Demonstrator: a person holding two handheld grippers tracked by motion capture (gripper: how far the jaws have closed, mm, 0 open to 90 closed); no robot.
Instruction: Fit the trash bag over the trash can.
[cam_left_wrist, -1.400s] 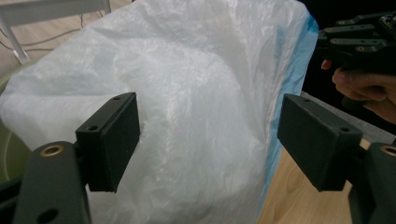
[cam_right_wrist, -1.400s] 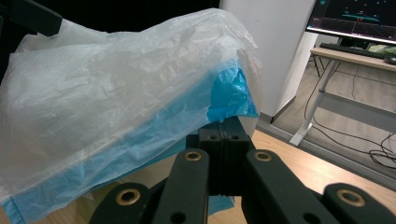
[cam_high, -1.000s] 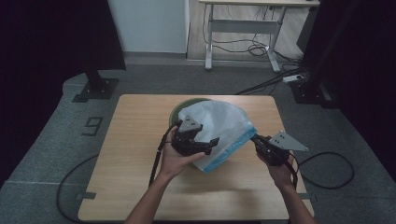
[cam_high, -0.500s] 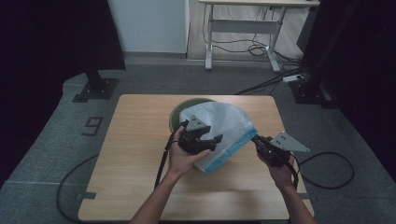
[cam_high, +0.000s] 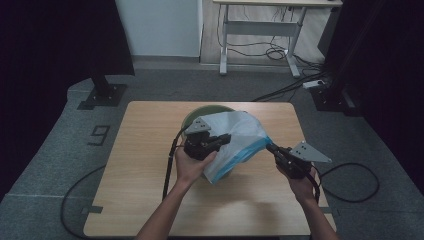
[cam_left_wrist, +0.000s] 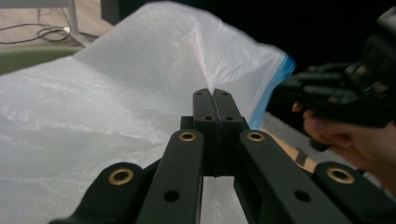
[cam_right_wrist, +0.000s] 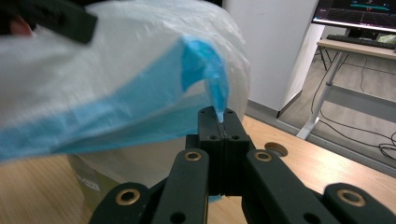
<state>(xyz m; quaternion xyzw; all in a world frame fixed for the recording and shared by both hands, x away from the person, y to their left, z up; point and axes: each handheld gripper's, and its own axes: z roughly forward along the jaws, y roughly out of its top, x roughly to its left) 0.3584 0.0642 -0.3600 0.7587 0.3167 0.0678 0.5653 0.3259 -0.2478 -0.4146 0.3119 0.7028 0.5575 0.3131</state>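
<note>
Grey carpet surrounds the wooden table (cam_high: 150, 200), with a desk and cables at the far wall; a white plastic bag (cam_high: 240, 132) with a blue rim is draped over a green bin (cam_high: 200, 112) near the table's middle; the left claw (cam_high: 225, 140) has just been closing and now pinches a fold of the white film (cam_left_wrist: 140, 116); the right claw (cam_high: 272, 148), at the bag's right, is clamped on the blue rim (cam_right_wrist: 205, 65); the bin's shape beneath is hard to make out.

Left gripper (cam_high: 226, 140) and right gripper (cam_high: 270, 148), jaws pressed together, hands apart.
</note>
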